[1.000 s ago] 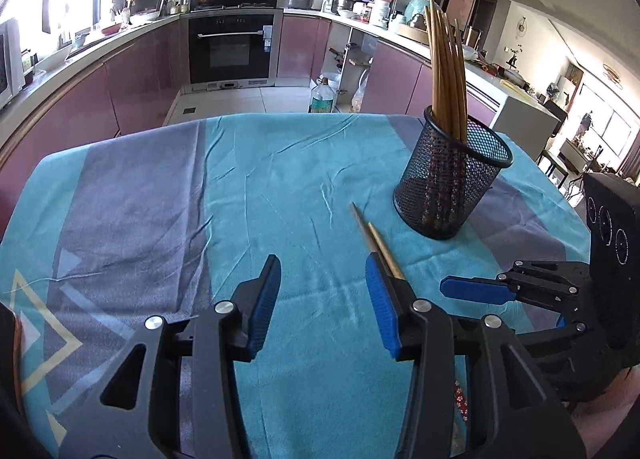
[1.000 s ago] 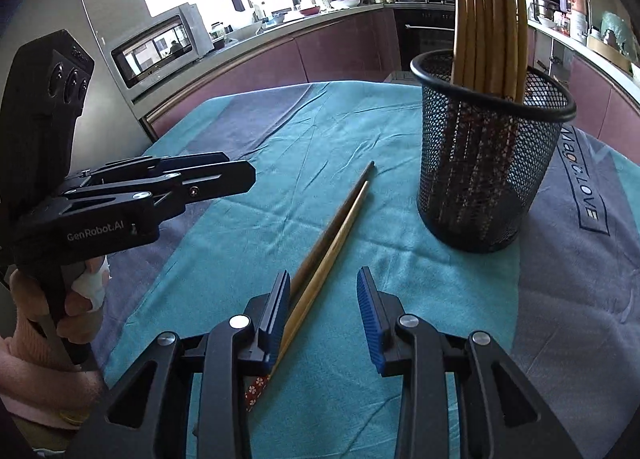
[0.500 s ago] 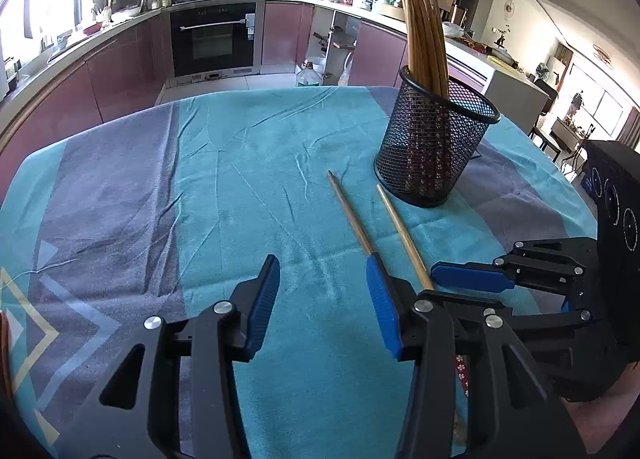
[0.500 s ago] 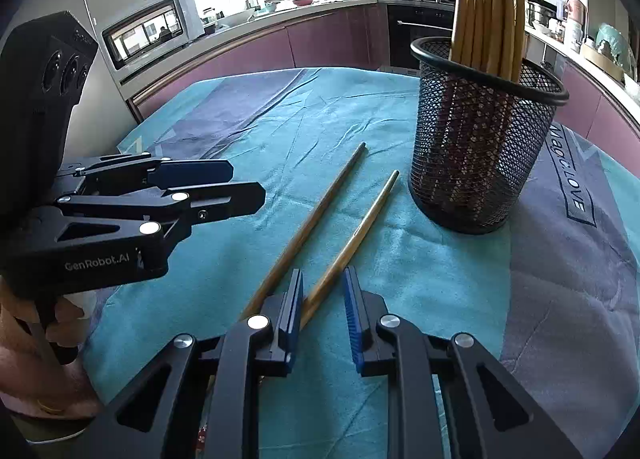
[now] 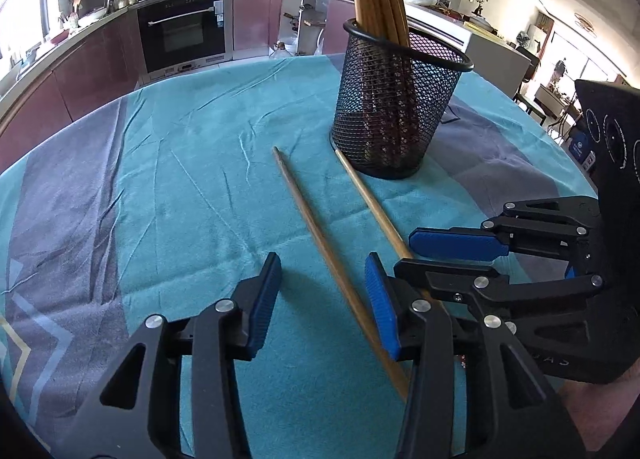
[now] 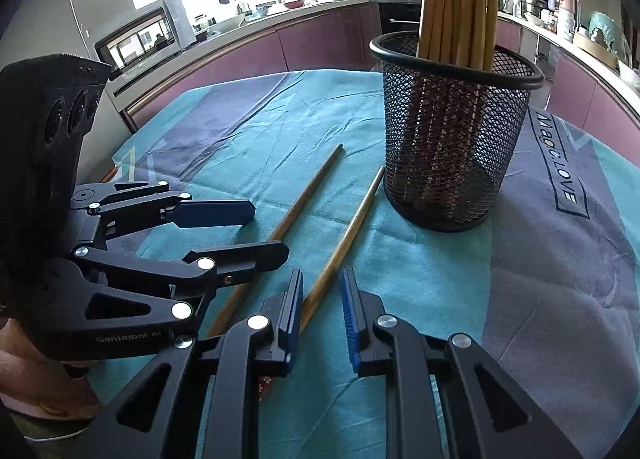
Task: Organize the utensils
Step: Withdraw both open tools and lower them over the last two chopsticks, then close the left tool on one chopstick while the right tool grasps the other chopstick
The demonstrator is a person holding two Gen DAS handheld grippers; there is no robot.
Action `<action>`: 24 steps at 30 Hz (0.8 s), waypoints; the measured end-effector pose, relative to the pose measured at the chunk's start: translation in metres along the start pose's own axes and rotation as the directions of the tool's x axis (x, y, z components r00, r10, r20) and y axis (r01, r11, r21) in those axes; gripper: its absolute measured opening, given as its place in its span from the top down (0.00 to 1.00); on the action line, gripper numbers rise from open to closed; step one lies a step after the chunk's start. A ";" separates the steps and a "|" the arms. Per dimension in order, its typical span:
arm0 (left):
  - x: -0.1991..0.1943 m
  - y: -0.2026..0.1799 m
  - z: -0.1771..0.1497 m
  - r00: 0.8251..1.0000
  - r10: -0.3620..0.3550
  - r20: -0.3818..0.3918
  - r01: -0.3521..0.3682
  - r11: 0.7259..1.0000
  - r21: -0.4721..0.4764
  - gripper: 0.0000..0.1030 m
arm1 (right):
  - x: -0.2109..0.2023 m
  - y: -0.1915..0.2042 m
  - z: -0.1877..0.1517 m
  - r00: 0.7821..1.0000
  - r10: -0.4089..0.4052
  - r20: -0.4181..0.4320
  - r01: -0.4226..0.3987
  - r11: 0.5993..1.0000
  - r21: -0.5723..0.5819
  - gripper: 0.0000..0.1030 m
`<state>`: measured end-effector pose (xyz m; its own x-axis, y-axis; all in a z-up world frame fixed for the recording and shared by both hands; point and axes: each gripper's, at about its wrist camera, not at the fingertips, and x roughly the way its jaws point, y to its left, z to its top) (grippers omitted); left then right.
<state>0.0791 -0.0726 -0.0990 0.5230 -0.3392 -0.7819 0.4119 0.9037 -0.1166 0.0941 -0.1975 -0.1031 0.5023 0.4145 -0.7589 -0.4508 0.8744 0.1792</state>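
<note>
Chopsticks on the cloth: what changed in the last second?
The two loose chopsticks, side by side before, now lie spread apart. The right gripper narrowed its fingers around the right chopstick, not yet clamped. The left gripper moved over the left chopstick; its fingers are closing with it between them. The mesh holder and its contents are unchanged.

Each view is taken from just behind a pair of tongs, angled steeply down and forward, close over the tabletop [image 5: 168, 163]. In the left wrist view the left tongs [image 5: 320, 299] fill the lower edge, and the right tongs [image 5: 448, 255] are seen at the right. In the right wrist view the right tongs [image 6: 320, 311] fill the lower edge, the left tongs [image 6: 260, 231] at the left. Shared by both are the mesh holder [image 5: 396, 107], two loose chopsticks [image 5: 316, 235] and the oven wall behind.
</note>
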 end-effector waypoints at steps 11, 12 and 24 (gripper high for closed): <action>-0.007 -0.003 -0.009 1.000 0.007 0.006 -0.007 1.000 -0.026 0.88 | -0.002 -0.007 0.001 1.000 0.004 0.004 -0.004 1.000 0.010 0.84; -0.007 -0.004 -0.010 1.000 0.012 0.008 -0.012 1.000 -0.028 0.88 | -0.002 -0.007 0.002 1.000 0.003 0.005 -0.003 1.000 0.011 0.84; -0.004 0.005 -0.002 0.999 0.033 0.000 -0.033 0.998 -0.053 0.73 | 0.007 -0.011 0.013 1.000 -0.006 0.011 0.006 1.000 0.030 0.83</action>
<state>0.0773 -0.0662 -0.0981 0.5362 -0.3090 -0.7855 0.3545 0.9270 -0.1227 0.1119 -0.2006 -0.1020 0.5130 0.4119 -0.7531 -0.4256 0.8840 0.1936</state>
